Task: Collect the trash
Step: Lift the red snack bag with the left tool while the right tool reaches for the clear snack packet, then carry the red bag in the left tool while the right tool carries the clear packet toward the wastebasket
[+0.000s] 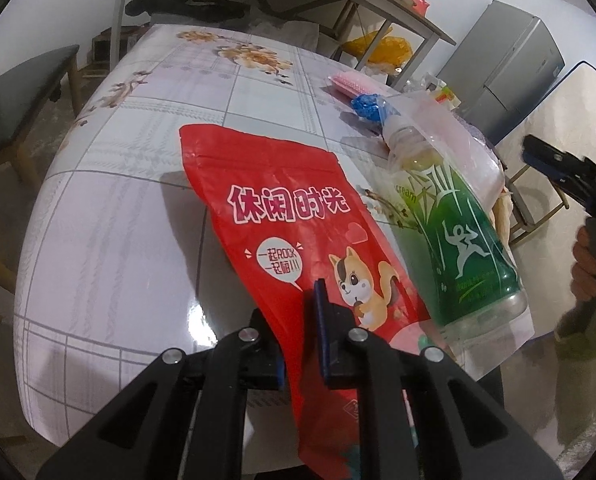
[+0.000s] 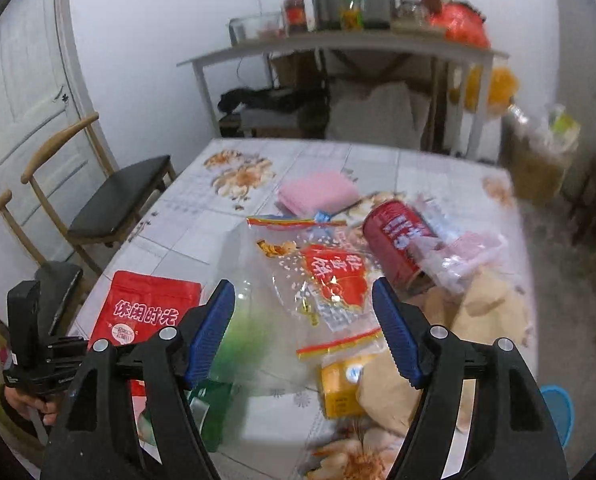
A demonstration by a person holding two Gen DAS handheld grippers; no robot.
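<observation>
Your left tongs (image 1: 299, 344) pinch the red snack pouch (image 1: 294, 224) at lower centre; your right tongs (image 2: 301, 332) hang wide above the clear wrapper (image 2: 329, 280), which lies mid-frame on the surface (image 2: 202, 220), long axis running away.

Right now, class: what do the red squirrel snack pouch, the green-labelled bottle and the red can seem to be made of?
Red squirrel snack pouch: glossy plastic film, creased, probably.
Green-labelled bottle: clear plastic, see-through base.
Red can: likely painted metal; view blurred.
</observation>
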